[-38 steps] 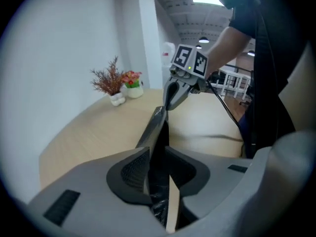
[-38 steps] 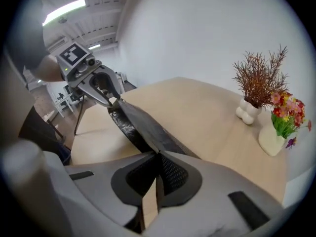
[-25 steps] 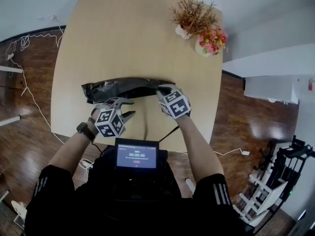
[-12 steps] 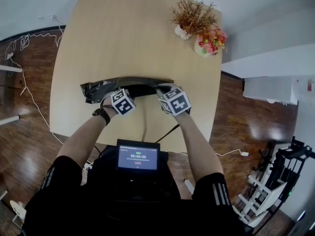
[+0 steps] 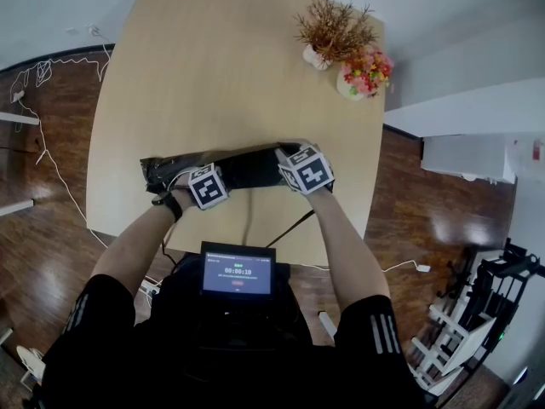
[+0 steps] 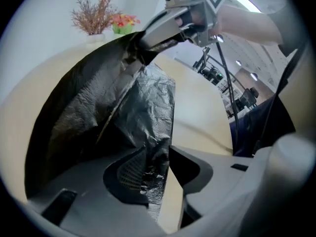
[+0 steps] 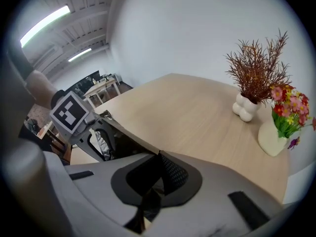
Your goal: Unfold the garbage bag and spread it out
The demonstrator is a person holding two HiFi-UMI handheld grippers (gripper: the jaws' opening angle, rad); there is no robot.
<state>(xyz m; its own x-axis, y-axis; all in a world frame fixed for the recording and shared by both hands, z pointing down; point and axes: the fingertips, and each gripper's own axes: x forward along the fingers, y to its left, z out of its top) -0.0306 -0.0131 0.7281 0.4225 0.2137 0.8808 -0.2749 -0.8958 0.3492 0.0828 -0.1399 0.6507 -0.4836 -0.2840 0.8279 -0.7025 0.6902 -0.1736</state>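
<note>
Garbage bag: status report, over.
Right gripper shut on garbage bag. Left gripper open, film between jaws. Bag a folded strip. Flower vase far corner, clear.

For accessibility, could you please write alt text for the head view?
From above: the right gripper holds a crumpled black garbage bag over a wooden table, the left gripper at its left part. Two flower vases stand at the far corner.

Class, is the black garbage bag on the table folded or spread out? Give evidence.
Folded: the garbage bag forms a narrow crumpled strip across the table.
</note>
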